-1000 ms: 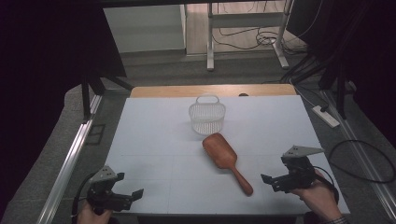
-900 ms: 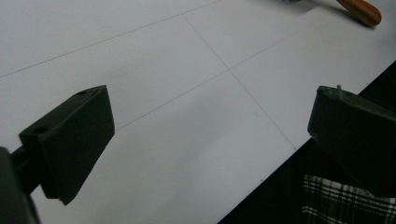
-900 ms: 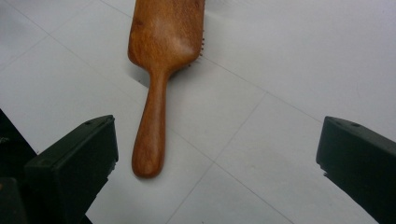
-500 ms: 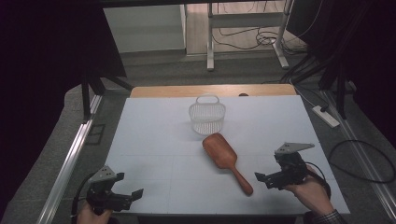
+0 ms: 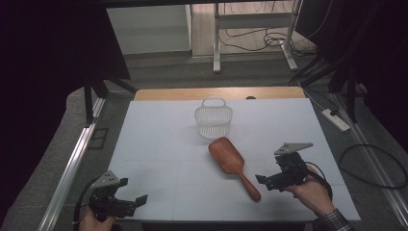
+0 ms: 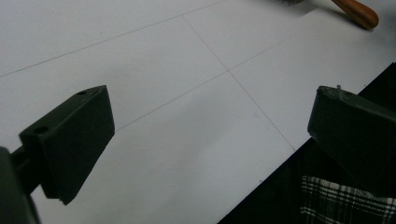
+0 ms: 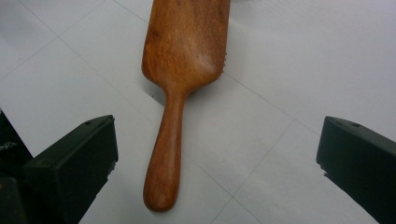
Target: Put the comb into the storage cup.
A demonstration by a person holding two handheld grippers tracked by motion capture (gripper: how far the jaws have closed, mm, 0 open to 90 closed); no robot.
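A dim room: grey floor (image 5: 159, 72), white desk legs (image 5: 216, 38), tangled cables (image 5: 260, 41).

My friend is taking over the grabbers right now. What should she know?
Right gripper: open, holding nothing, jaws aimed at the handle end of the wooden hairbrush.
Left gripper: open, holding nothing, at the near left edge of the table.
The hairbrush lies flat, bristles down, beside the white basket, not in it.
Done: nothing grasped yet.
Left: probably grip the handle and lift the brush, perhaps into the basket.
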